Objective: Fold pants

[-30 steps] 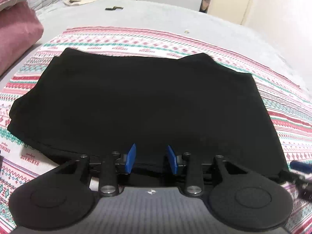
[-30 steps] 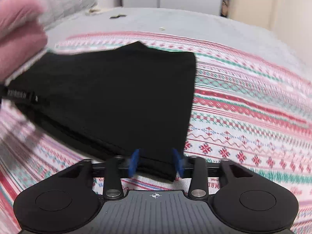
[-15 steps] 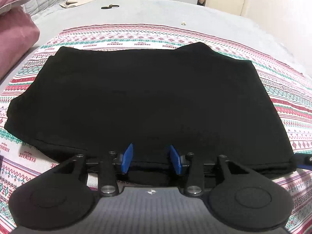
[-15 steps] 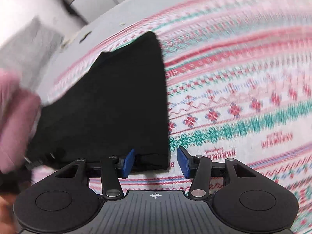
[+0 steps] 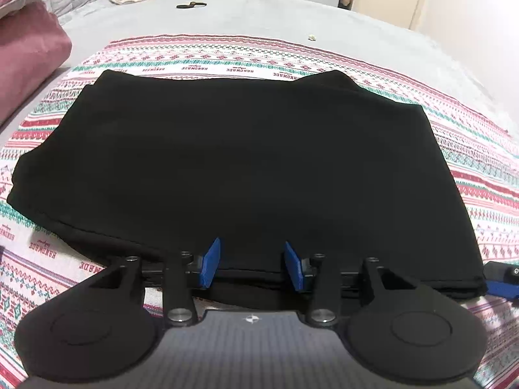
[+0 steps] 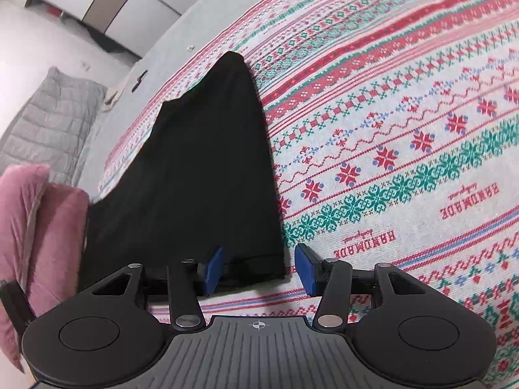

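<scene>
The black pants lay folded into a flat, roughly rectangular stack on the patterned knit blanket, which covered a grey bed; this placement gave both tools a flat, clear working surface. To the left of the pants, pink pillows rested at the blanket's edge. At the near edge of the pants, the left gripper pointed steeply downward, its blue pads spread apart with the hem lying between them but not pinched. This pose probably served either a release or a fresh bite on the layered edge. At the right near corner of the pants, the right gripper was rolled to one side and angled downward, its jaws also spread, straddling the corner without pressing it. One pad hung over bare blanket just right of the pants.
</scene>
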Demonstrator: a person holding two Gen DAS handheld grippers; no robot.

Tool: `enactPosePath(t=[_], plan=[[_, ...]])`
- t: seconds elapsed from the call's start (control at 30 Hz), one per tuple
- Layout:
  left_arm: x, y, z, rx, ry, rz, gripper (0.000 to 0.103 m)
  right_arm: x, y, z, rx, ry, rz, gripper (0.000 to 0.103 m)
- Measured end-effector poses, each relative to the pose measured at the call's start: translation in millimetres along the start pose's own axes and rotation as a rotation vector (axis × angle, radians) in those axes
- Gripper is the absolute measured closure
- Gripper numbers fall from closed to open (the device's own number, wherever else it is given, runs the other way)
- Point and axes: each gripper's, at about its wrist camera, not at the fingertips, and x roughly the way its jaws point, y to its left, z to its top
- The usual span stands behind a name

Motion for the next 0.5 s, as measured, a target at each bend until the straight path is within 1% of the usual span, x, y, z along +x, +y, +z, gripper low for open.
enactPosePath(t=[0.13, 0.2, 0.3, 0.37, 0.5], plan=[[2.5, -1.8, 1.4, -0.012, 0.012, 0.018, 0.034, 3.4, -7.2, 3.2, 0.077, -0.001, 0.047, 0.055], [4.3, -1.6, 2.0, -0.027, 0.014, 0.024, 0.034, 6.6, -4.0, 3.5, 0.057, 0.002, 0.035, 0.055], [8.6, 0.1, 1.6, -0.033, 0.009, 0.030, 0.034, 9.3, 6.1, 1.4, -0.010, 0.004, -0.004, 0.055], [9.4, 0.2, 0.8, -0.026, 0.005, 0.033, 0.034, 8.7, 3.9, 1.0, -0.001, 0.001, 0.004, 0.055], [8.0, 0.5, -0.7, -0.047, -0.001, 0.031, 0.034, 9.4, -4.0, 1.3, 0.045, -0.007, 0.048, 0.054]])
